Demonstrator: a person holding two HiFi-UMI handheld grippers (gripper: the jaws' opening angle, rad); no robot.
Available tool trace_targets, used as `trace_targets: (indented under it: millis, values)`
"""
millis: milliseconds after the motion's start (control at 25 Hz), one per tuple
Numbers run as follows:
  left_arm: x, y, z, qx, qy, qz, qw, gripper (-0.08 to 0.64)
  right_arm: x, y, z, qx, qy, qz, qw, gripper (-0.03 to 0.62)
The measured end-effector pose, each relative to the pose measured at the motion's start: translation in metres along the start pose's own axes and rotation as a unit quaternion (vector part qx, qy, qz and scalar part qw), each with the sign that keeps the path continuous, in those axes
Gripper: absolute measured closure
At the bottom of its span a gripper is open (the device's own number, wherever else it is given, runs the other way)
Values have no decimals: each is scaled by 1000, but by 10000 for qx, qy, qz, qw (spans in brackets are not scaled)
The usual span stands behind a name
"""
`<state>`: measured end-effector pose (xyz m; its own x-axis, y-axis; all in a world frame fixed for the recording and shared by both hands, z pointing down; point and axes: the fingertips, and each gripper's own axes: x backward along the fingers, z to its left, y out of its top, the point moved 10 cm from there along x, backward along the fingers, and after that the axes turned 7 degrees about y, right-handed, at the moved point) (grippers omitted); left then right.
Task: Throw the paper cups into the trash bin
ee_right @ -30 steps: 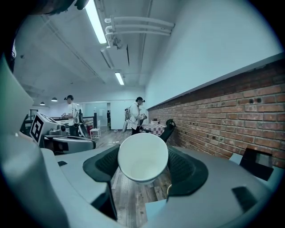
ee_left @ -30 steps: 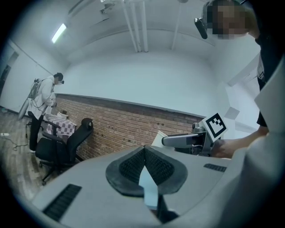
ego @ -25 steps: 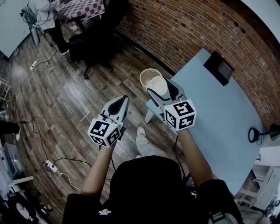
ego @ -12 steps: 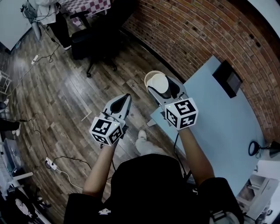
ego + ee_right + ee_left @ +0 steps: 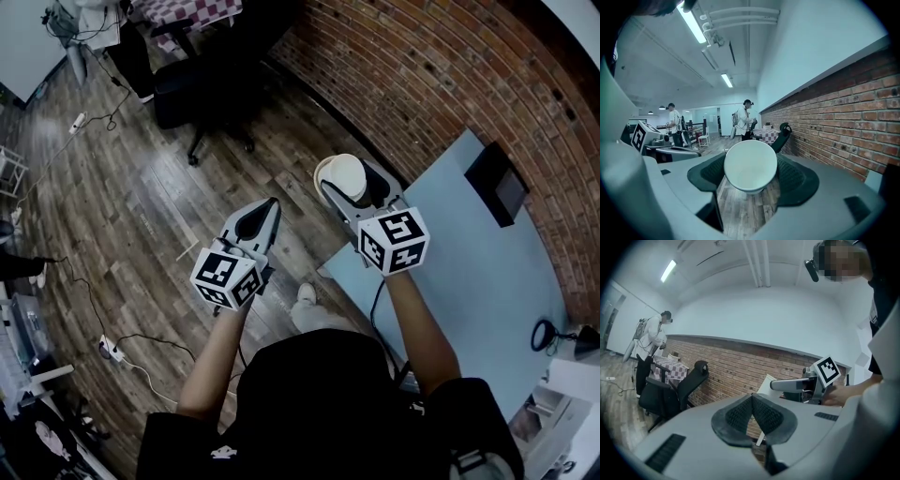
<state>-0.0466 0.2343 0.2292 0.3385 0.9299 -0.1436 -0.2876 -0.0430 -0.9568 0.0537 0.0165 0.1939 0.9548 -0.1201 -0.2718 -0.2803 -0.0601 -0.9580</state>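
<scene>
A white paper cup (image 5: pixel 345 176) lies on its side between the pads of my right gripper (image 5: pixel 347 182), which is shut on it. In the right gripper view the cup's round base (image 5: pixel 750 165) faces the camera and fills the gap between the jaws. In the head view the cup hangs over the woven trash bin (image 5: pixel 321 175) on the floor, and only a sliver of its rim shows at the cup's left. My left gripper (image 5: pixel 266 210) is held level to the left, its pads (image 5: pixel 740 414) pressed together with nothing between them.
A light blue table (image 5: pixel 469 262) stands on the right against the brick wall (image 5: pixel 422 75), with a black device (image 5: pixel 498 182) on it. A black office chair (image 5: pixel 202 84) stands behind the bin. Cables and a power strip (image 5: pixel 111 353) lie on the wooden floor.
Both grippers have moved forward together toward the brick wall. The cup, which was beside the bin's opening, now covers nearly all of it in the head view. Neither gripper's jaws have changed.
</scene>
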Motion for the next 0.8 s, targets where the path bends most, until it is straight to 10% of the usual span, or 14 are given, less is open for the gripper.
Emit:
trace_targets:
  millis: [800]
  values:
    - [-55, 34, 16, -339, 320, 154, 9988, 552, -37, 0, -68, -373, 197, -168, 9990, 252]
